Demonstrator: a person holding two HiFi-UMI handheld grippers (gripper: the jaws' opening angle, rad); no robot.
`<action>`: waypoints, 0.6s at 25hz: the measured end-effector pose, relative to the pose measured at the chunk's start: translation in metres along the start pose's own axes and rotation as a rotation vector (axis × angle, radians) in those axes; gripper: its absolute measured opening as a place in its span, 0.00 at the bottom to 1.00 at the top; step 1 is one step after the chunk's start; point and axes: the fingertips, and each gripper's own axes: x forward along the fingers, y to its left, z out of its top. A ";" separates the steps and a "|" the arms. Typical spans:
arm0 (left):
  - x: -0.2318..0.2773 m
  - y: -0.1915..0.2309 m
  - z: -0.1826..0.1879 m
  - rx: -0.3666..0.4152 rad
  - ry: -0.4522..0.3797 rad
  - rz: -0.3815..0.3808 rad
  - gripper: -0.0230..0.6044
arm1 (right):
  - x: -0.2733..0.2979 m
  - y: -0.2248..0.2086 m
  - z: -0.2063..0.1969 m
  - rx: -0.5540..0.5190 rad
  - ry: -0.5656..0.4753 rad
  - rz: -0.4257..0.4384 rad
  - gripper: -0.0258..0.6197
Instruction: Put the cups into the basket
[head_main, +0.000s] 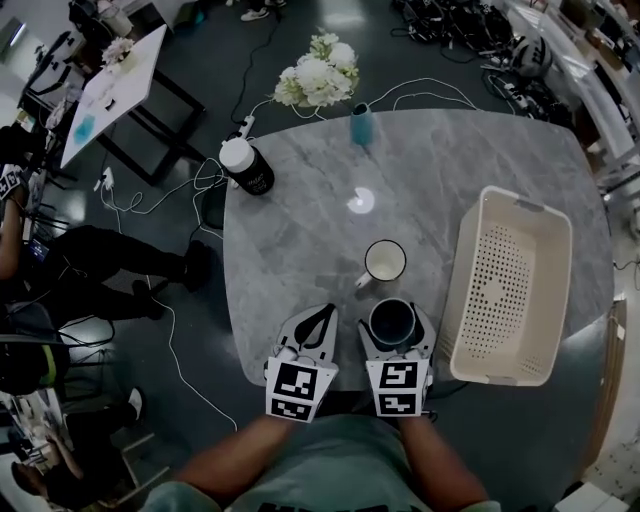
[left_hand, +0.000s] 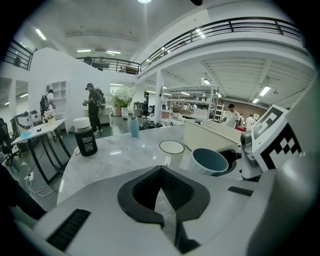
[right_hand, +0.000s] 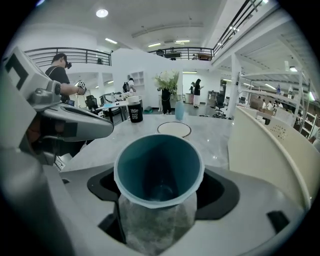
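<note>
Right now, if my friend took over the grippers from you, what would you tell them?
Left gripper: shut, holding nothing, near the table's front edge.
Right gripper: shut on the blue cup, which is upright, open end up.
White mug: standing on the table just beyond the grippers, left of the basket.
Done: the blue cup is gripped. The basket has no cups in it.
Left: put the blue cup in the basket, then the white mug.
</note>
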 end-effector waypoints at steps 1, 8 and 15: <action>0.000 -0.001 0.000 -0.002 0.000 0.001 0.05 | 0.000 0.000 0.000 -0.003 -0.003 -0.002 0.64; -0.005 -0.005 0.002 0.001 -0.009 0.010 0.05 | -0.005 0.000 0.001 -0.007 -0.019 -0.009 0.64; -0.019 -0.010 0.014 -0.004 -0.034 0.026 0.05 | -0.030 0.002 0.030 0.008 -0.081 0.009 0.64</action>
